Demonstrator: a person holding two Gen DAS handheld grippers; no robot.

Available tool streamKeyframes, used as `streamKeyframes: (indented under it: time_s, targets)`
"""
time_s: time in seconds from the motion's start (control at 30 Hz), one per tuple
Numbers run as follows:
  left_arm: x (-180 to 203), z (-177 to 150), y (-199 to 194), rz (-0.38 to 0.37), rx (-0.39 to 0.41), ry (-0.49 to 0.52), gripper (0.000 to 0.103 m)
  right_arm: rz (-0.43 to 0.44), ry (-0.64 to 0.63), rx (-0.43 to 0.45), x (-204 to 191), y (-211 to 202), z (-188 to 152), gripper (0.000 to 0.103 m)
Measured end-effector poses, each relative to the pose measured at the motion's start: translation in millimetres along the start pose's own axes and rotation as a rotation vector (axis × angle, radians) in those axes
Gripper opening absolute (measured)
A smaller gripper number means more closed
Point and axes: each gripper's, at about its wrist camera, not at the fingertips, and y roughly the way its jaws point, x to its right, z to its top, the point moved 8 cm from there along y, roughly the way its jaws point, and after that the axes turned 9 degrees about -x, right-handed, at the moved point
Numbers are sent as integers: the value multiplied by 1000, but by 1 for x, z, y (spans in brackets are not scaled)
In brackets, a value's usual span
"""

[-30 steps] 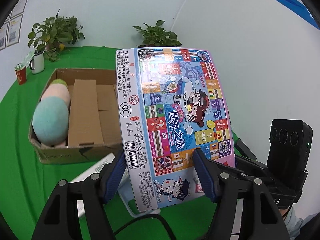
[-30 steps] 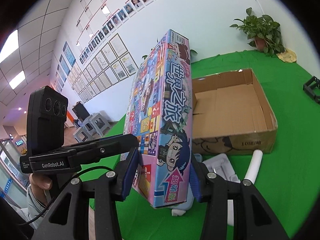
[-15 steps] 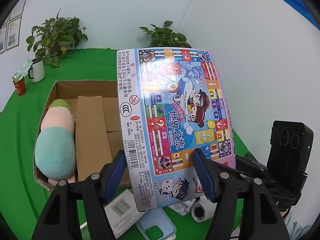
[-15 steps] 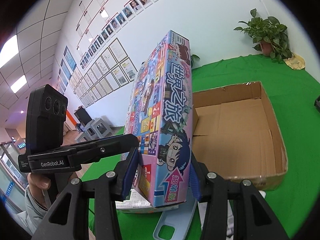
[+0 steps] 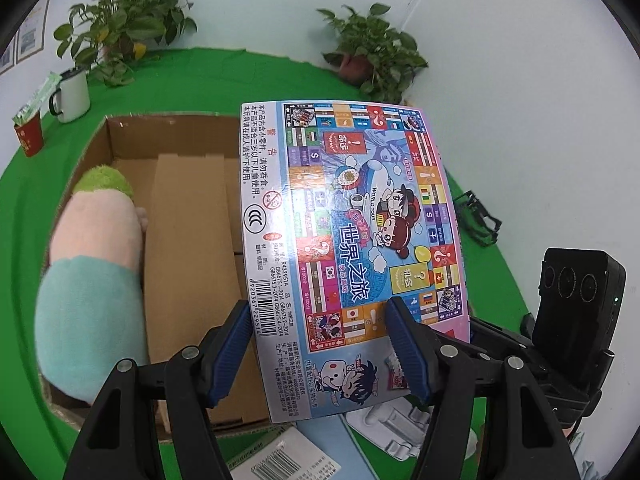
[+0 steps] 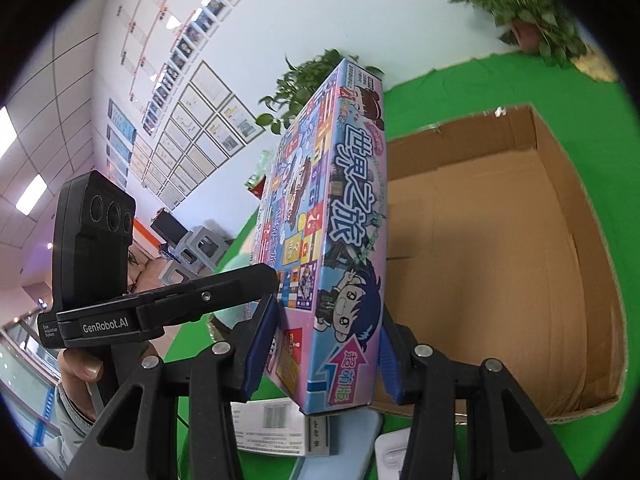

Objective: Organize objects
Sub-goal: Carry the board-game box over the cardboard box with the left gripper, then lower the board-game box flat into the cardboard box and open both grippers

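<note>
Both hand-held grippers clamp 1 colourful board-game box (image 5: 352,240): the left hand-held gripper (image 5: 320,350) pinches its broad printed face edge-on, the right hand-held gripper (image 6: 324,354) squeezes its narrow side, each angled downward. The box hangs tilted over the near wall of an open cardboard box (image 5: 188,240) on the green bench (image 5: 24,208), a plush toy (image 5: 92,280) lying along the carton's left side. A barcoded packet (image 5: 288,460) and white plastic pieces (image 5: 396,424) lie below. Since 1 second ago, the carton has come closer beneath the game.
</note>
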Motion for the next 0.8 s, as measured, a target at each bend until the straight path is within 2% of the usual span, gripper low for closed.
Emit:
streamKeyframes:
  time_s: [0.13, 0.27, 0.53, 0.6, 0.67, 0.8]
  targets:
    - [-9, -2, 33, -9, -65, -32, 65, 3, 51, -51, 20, 13, -8, 45]
    - [-13, -5, 51, 19, -94, -49, 65, 15, 90, -98, 33, 24, -17, 45]
    - [-14, -2, 58, 58, -117, -52, 63, 23, 107, -128, 37, 28, -17, 46]
    - [-13, -1, 58, 41, -117, -55, 63, 0, 110, -138, 38, 28, -18, 46]
    - [-9, 1, 56, 40, -107, -48, 63, -55, 98, -157, 40, 30, -21, 39]
    - [-4, 2, 56, 40, -105, -29, 63, -63, 115, -188, 43, 33, -20, 42]
